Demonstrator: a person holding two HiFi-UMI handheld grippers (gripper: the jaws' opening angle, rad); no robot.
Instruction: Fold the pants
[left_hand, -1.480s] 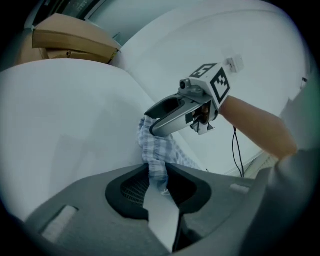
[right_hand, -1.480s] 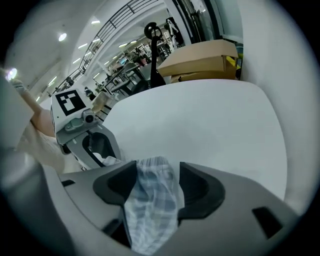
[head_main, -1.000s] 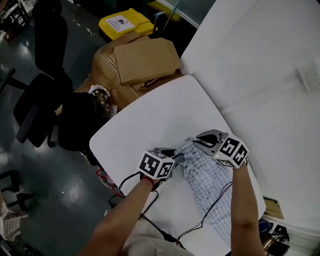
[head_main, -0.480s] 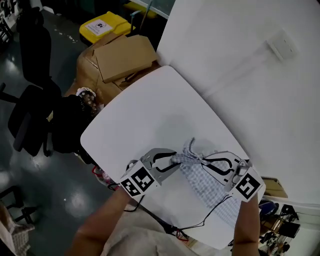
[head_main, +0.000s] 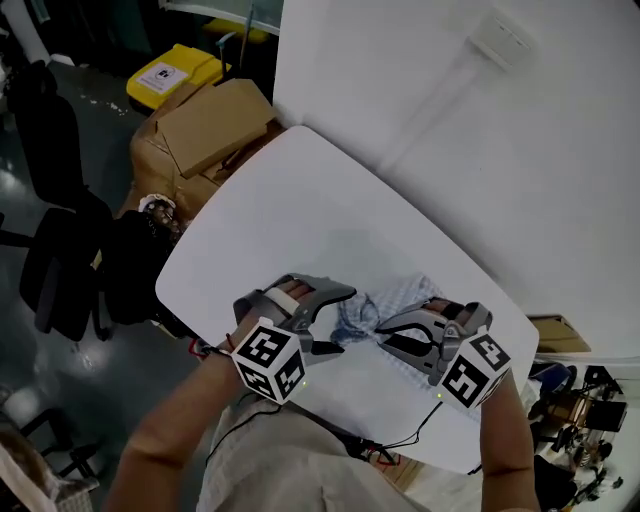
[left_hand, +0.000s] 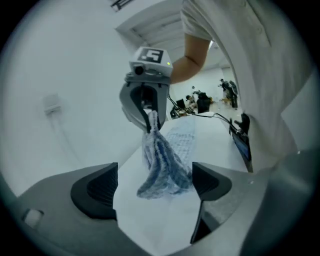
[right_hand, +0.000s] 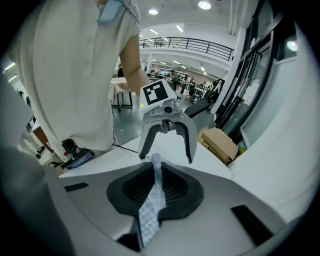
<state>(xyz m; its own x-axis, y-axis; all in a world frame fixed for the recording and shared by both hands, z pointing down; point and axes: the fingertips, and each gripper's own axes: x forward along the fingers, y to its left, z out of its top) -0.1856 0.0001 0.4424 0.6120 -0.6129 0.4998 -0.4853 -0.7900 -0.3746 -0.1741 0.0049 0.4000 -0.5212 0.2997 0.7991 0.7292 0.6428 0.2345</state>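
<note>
The blue-and-white checked pants (head_main: 392, 298) lie bunched near the front right of the white table (head_main: 290, 210). My right gripper (head_main: 382, 337) is shut on a gathered end of the pants and lifts it; in the right gripper view a strip of cloth (right_hand: 150, 210) runs out between its closed jaws. My left gripper (head_main: 342, 320) faces it from the left, and its jaws have just been opening. In the left gripper view the hanging pants (left_hand: 162, 165) sit ahead of its widely spread fingers (left_hand: 95, 192), which do not touch the cloth.
Cardboard boxes (head_main: 215, 120) and a yellow bin (head_main: 165, 75) stand beyond the table's far left corner. A black chair (head_main: 50, 250) and a black bag (head_main: 135, 265) are to the left. Cables (head_main: 400, 445) trail over the near table edge. A white wall (head_main: 450, 130) borders the table's right side.
The left gripper let go of the pants, opened wide and rolled over. Both grippers rose and came toward the near table edge. The pants now hang bunched from the right gripper alone.
</note>
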